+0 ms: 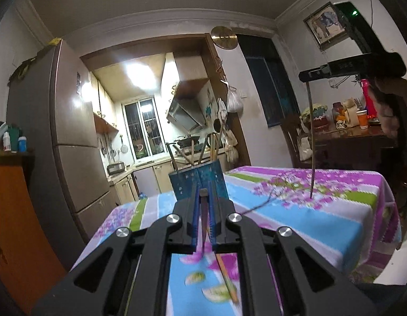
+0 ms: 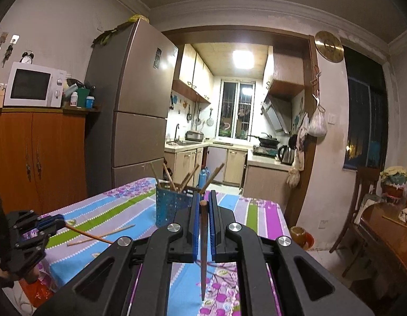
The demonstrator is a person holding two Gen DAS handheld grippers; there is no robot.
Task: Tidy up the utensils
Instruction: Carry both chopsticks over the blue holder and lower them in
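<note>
Floral-cloth surface [image 2: 103, 218], kitchen behind.
Both hand-held grippers clamp one chopstick each, hanging tip-down: left [image 1: 204, 210], right [image 2: 203, 208]. Blue holder [image 1: 198, 181] lies straight ahead, nearer left; one spare chopstick [image 2: 100, 235] on cloth.

Home dining room; fridge [image 2: 135, 100], kitchen cabinets [image 2: 195, 73] beyond.

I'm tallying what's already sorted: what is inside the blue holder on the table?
Several wooden chopsticks stand tilted in the blue holder, their upper ends fanning above the rim. Its perforated wall hides their lower ends and anything else inside it.
</note>
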